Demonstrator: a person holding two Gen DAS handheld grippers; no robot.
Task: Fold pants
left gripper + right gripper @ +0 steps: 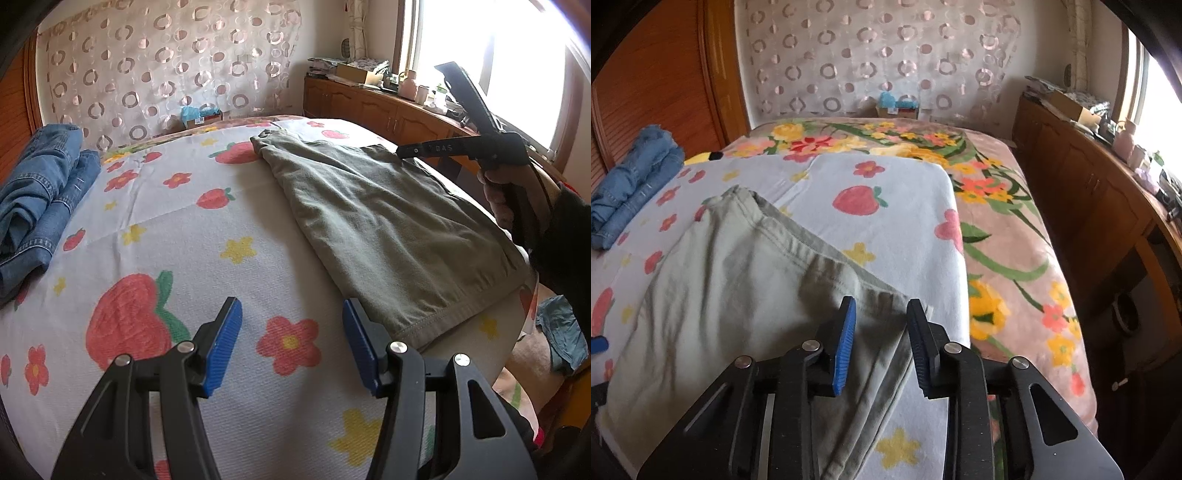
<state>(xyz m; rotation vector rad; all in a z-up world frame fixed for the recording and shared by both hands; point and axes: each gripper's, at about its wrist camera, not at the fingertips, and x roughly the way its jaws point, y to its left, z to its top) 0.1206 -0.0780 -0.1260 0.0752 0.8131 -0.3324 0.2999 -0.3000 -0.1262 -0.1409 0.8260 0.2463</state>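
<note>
Olive-green pants (738,295), folded into a flat rectangle, lying on a white strawberry-and-flower sheet (886,184) spread over the bed; stitched hem at the near edge in the left wrist view, a gathered corner at the far end. Near part of the pants cut off in the right wrist view by the frame and by the tool's black body.

Right tool (881,334) just above the near right corner of the pants, blue pads moderately apart, cloth visible in the gap beneath them but neither pad pressing on it; contact with the fabric hard to judge from this angle. Seen from the left wrist view at the right edge, gripped by a hand (498,195) in a dark sleeve, tips half lost in window glare.

Left tool (291,332) spread wide over bare sheet, just left of the hem, pinching nothing.

Folded blue jeans (37,206) stacked at the far left, partly cut off. Pink floral blanket (1015,258) under the sheet, showing on the right. Wooden cabinets (1089,206) along the right wall, top clutter too small to identify. Window (498,55) overexposed.
</note>
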